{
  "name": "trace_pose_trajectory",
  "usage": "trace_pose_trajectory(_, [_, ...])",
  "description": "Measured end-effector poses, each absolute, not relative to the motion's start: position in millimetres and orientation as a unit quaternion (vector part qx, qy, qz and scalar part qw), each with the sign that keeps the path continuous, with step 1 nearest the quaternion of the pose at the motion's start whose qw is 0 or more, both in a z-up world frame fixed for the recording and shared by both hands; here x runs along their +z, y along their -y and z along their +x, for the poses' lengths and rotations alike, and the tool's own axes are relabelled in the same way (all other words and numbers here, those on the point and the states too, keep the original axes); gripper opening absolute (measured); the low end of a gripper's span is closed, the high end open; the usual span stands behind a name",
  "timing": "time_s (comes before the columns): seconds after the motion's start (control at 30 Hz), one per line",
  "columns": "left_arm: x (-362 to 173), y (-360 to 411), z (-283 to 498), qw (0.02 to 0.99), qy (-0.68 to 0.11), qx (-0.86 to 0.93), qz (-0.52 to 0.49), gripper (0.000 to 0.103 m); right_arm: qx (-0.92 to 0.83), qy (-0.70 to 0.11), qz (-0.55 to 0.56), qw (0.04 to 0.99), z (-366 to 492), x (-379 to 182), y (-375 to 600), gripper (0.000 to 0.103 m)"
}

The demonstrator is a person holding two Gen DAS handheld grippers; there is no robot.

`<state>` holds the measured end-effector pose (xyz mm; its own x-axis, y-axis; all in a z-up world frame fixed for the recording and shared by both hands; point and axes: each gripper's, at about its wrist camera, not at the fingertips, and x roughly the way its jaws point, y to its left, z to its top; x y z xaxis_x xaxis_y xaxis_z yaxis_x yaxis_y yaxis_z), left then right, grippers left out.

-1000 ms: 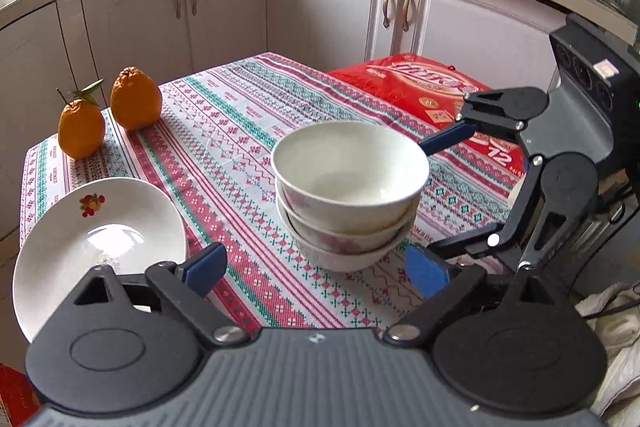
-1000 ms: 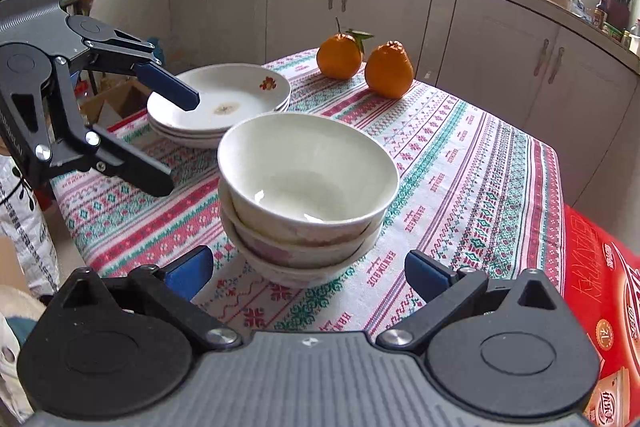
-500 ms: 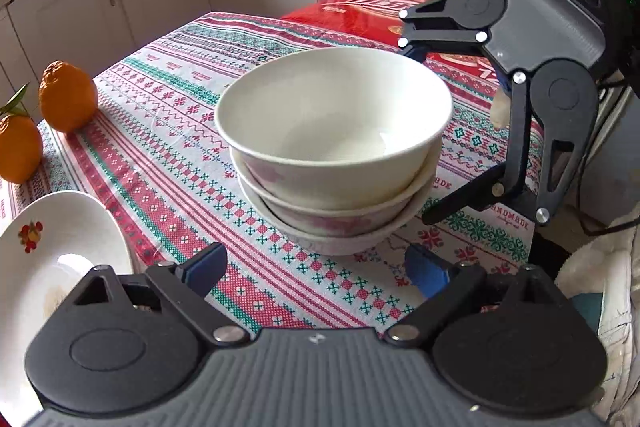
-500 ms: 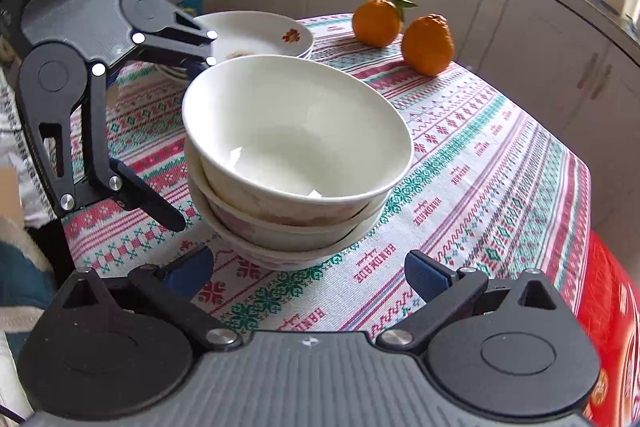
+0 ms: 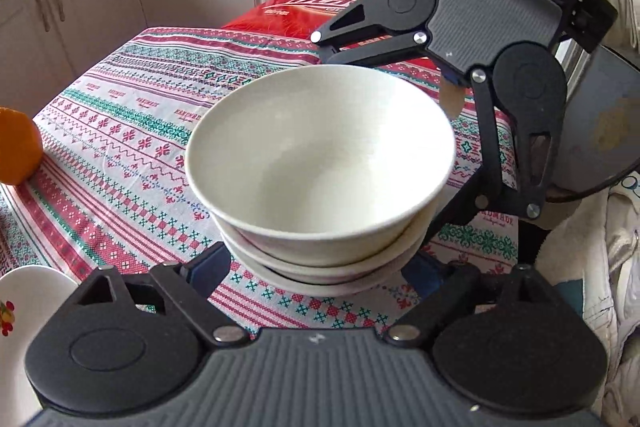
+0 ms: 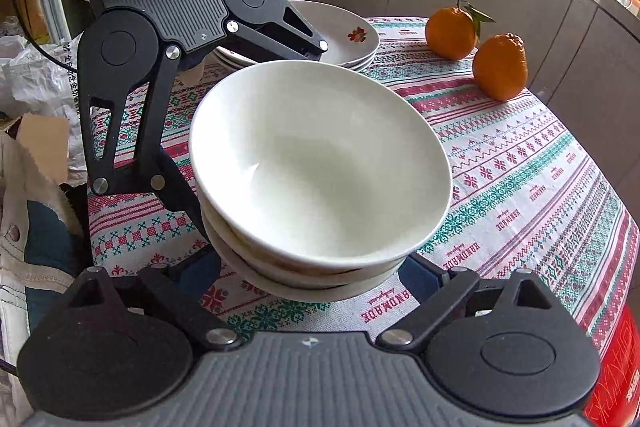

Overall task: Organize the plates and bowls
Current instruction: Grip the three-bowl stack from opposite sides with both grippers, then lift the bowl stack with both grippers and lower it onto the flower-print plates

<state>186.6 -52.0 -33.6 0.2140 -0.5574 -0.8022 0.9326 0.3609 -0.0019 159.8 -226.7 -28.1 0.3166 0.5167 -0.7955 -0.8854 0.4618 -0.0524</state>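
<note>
left wrist view:
- bowl stack (image 5: 320,179): three nested white bowls on the patterned tablecloth (image 5: 132,131), dead ahead and centred between the fingers.
- left gripper (image 5: 316,269): jaws spread wide, blue pads at either side of the lowest bowl's base; contact cannot be told.
- right gripper (image 5: 384,143): seen opposite, one finger above the far rim, one low by the stack's far side; also spread.
- plate (image 5: 24,311): edge seen at lower left, well apart from the stack.

right wrist view:
- bowl stack (image 6: 320,167): straight ahead, same centring, tilted slightly in frame.
- right gripper (image 6: 312,273): jaws apart, pads flanking the bottom bowl; nothing clamped.
- left gripper (image 6: 256,131): faced head-on across the stack.
- plate stack (image 6: 348,39): beyond the bowls, near two oranges (image 6: 476,47).

key relation: the stack is bracketed from opposite sides, both grippers judged equally near; no long axis, bowls round.
</note>
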Motion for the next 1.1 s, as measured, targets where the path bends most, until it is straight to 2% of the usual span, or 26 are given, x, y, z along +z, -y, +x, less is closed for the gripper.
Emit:
trace_pose_trajectory(0.23, [-32, 51, 192, 0.72, -0.373, -0.528, 0.252, 0.086, 0.467, -0.378, -0.237, 0.763, 170, -25, 230, 0.09])
trace_pose_trajectory(1.1, [-30, 48, 193, 0.703, -0.374, -0.549, 0.256, 0.085, 0.473, -0.39, -0.253, 0.748, 169, -21, 221, 0.089])
